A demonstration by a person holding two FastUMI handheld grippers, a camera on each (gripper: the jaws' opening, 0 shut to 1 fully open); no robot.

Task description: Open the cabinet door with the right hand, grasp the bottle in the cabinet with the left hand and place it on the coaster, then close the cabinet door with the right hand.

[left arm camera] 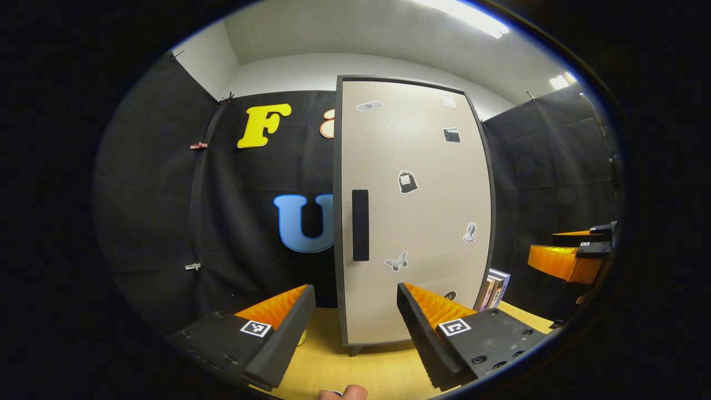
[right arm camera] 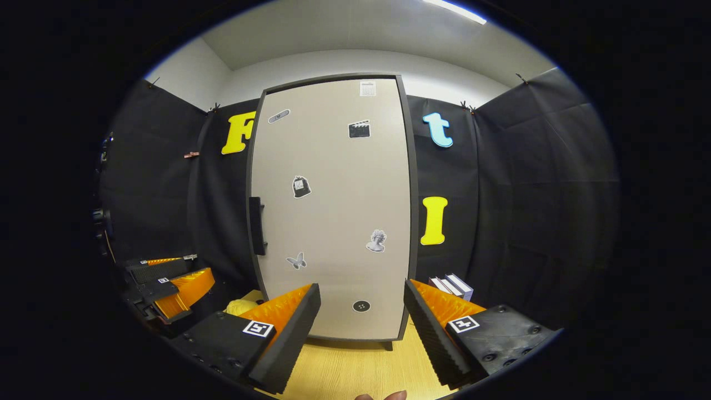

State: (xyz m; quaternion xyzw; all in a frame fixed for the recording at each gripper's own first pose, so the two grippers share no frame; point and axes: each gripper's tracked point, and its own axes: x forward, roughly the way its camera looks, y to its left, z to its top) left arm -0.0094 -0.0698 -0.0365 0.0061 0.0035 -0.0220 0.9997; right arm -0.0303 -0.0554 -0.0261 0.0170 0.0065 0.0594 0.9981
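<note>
A tall beige cabinet (left arm camera: 414, 211) (right arm camera: 333, 211) with a dark frame stands on the wooden table, its door shut. A black vertical handle (left arm camera: 360, 225) (right arm camera: 256, 218) sits on the door's left edge. The bottle is hidden behind the door. My left gripper (left arm camera: 355, 328) is open, held in front of the cabinet's lower left corner. My right gripper (right arm camera: 361, 328) is open too, facing the door's lower part with nothing between its fingers. The right gripper (left arm camera: 572, 253) also appears at the right edge of the left gripper view, and the left gripper (right arm camera: 169, 283) at the lower left of the right gripper view.
Several books (left arm camera: 491, 289) (right arm camera: 452, 286) stand just right of the cabinet. A yellow object (right arm camera: 240, 306) lies on the wooden table (left arm camera: 355, 369) (right arm camera: 355, 369) left of the cabinet. Black cloth walls surround the booth. A fingertip (left arm camera: 343, 393) shows at the bottom edge.
</note>
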